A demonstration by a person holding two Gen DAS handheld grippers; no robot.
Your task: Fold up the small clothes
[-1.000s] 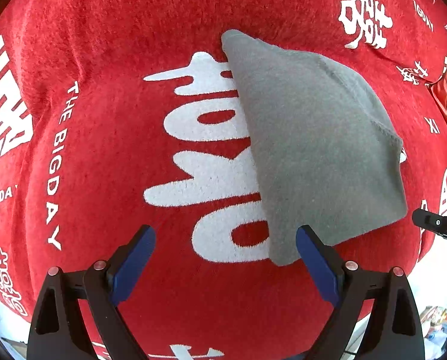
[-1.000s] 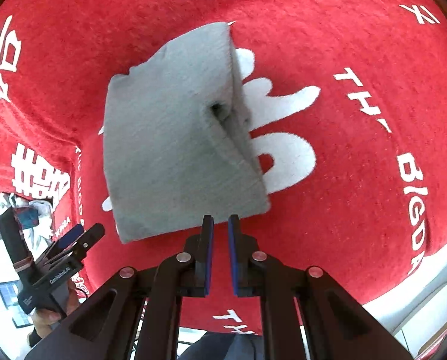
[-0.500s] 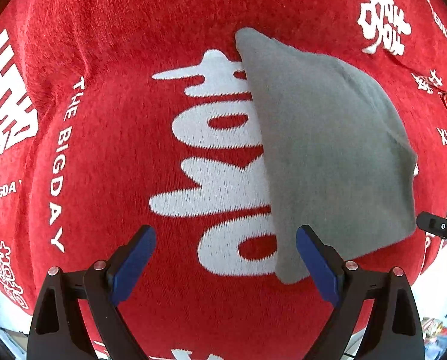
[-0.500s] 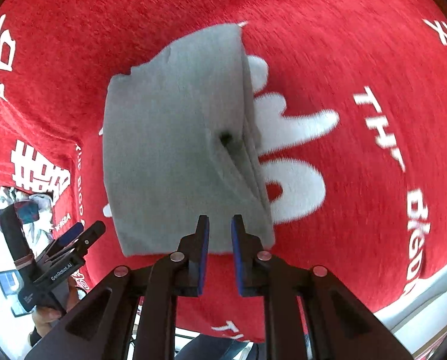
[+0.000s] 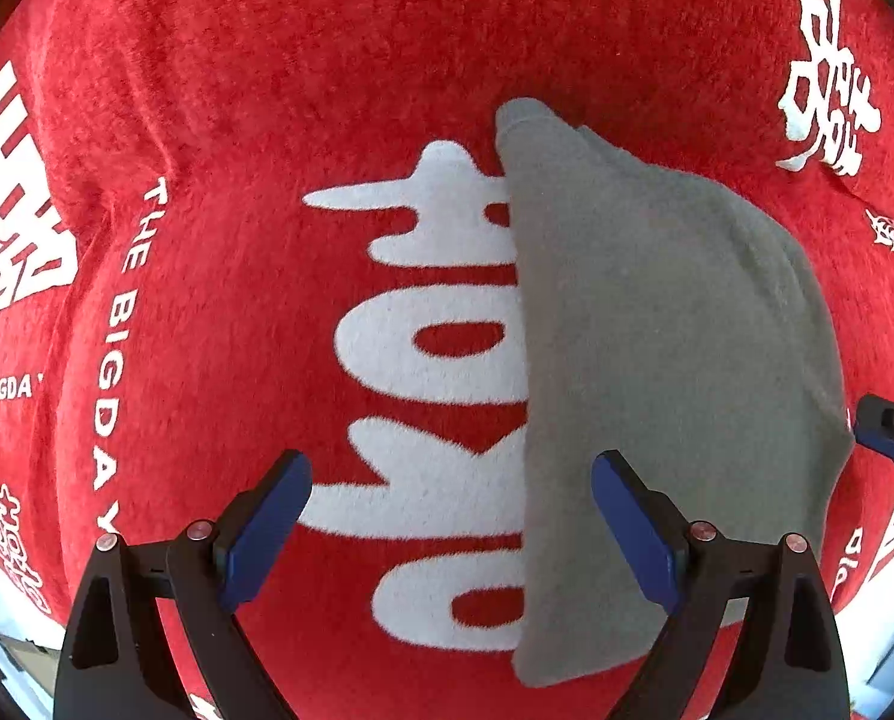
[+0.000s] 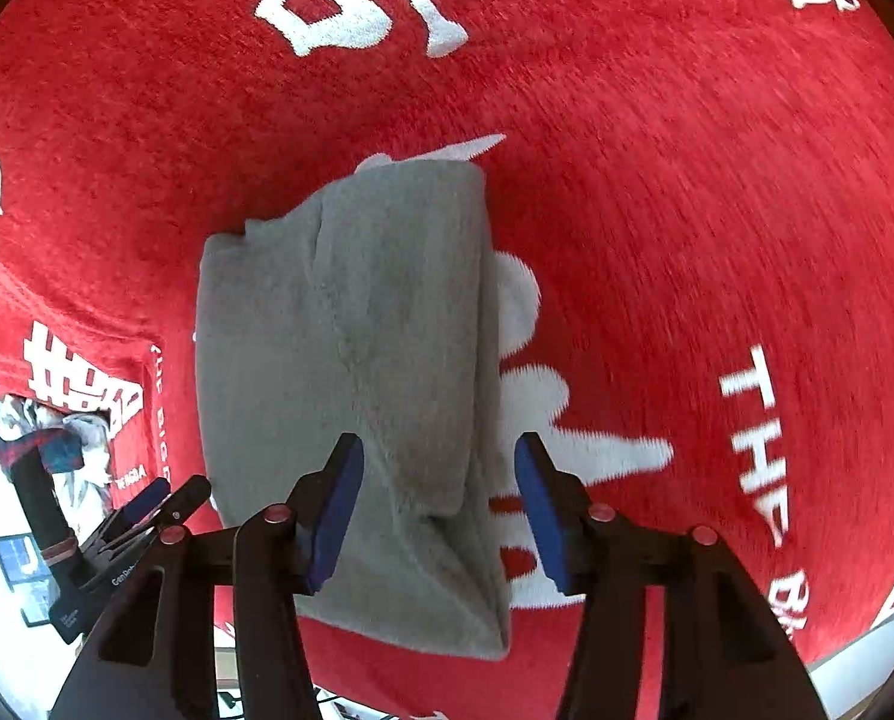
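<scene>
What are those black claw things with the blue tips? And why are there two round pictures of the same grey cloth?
The claws are grippers, simple two-finger tongs. A person holds one in each hand, and each has a small camera that looks along its fingers. That camera bends the picture, so it looks round.

One picture comes from the left gripper. It looks almost straight down, and its blue-tipped fingers stand wide apart with nothing between them.

The other comes from the right gripper. Its jaws have just been opening, and they now stand on either side of the cloth's near edge without pinching it. At the left edge of that picture you can see the other gripper too.

The grey cloth is a small folded piece of clothing. It lies on a red blanket with white writing. Nothing is being held right now.
</scene>
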